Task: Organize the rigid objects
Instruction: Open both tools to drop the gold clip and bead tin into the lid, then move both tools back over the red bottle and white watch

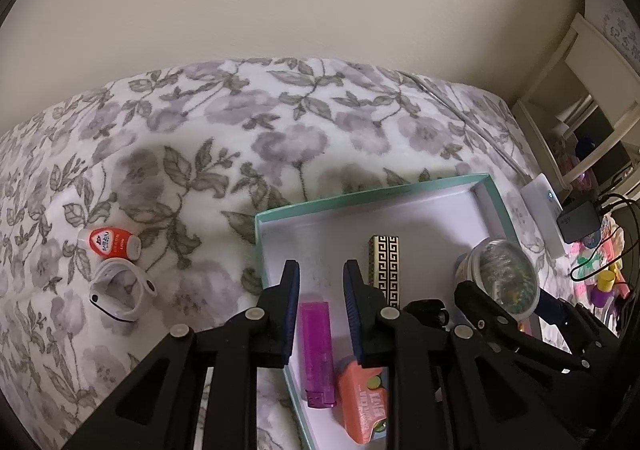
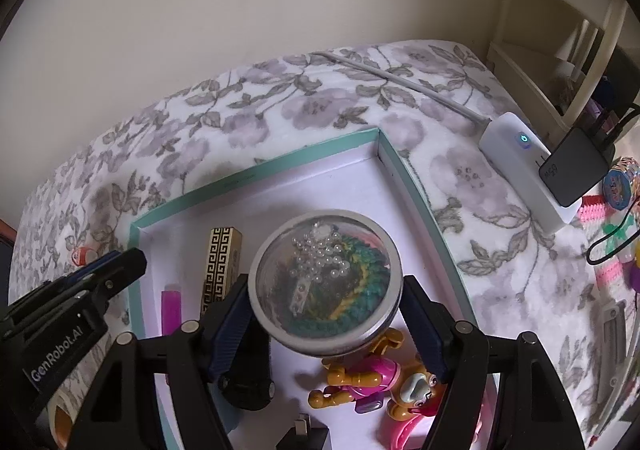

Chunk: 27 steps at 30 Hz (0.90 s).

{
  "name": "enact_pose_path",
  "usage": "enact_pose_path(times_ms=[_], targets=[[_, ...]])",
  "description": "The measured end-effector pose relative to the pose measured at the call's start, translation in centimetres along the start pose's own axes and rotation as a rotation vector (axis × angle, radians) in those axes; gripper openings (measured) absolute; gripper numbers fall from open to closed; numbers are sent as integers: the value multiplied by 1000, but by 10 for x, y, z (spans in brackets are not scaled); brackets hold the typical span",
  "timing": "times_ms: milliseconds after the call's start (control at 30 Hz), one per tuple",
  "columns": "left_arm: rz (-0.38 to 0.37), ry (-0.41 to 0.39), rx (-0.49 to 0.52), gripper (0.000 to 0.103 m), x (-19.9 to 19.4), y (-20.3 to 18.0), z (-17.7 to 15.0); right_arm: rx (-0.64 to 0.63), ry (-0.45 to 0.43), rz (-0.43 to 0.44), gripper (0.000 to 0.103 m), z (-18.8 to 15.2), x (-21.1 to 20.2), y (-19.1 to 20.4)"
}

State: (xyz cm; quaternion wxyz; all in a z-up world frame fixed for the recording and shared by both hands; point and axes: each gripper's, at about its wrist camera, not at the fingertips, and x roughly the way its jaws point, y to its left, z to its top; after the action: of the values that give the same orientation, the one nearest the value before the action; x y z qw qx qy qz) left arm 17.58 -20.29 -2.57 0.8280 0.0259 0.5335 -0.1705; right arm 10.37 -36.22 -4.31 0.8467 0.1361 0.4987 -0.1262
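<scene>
Right gripper [image 2: 324, 314] fingers clamp a round tin [image 2: 325, 277] by its sides, held over the teal tray [image 2: 256, 174]. Tin: metal rim, clear lid facing the camera, pearls and green-yellow yarn inside. Left gripper [image 1: 320, 290] jaws parted, nothing between them, above a purple lighter [image 1: 318, 352] lying flat in the tray, long axis along the fingers, metal end toward the camera.

Our left gripper [image 1: 320, 278] hangs with its jaws parted and nothing between them, fingers pointing toward 12 o'clock. At its 3 o'clock sits our right gripper [image 2: 324, 306], jaws spread wide and pressed against the round tin [image 2: 325, 276] held between its pads.
</scene>
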Motion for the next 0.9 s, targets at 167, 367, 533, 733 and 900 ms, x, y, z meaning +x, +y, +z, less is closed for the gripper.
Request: enact_pose_path(times_ms=[167, 367, 533, 733, 900], targets=[[9, -11, -14, 36, -3, 4, 1, -14, -37, 2, 83, 3, -12, 2], [16, -26, -31, 37, -10, 10, 2, -28, -82, 4, 83, 8, -30, 6], [35, -46, -46, 54, -18, 16, 4, -31, -124, 4, 83, 11, -46, 8], [43, -73, -67, 62, -30, 25, 7, -23, -149, 9, 96, 13, -55, 8], [69, -84, -84, 63, -32, 33, 7, -26, -155, 0, 100, 12, -54, 8]])
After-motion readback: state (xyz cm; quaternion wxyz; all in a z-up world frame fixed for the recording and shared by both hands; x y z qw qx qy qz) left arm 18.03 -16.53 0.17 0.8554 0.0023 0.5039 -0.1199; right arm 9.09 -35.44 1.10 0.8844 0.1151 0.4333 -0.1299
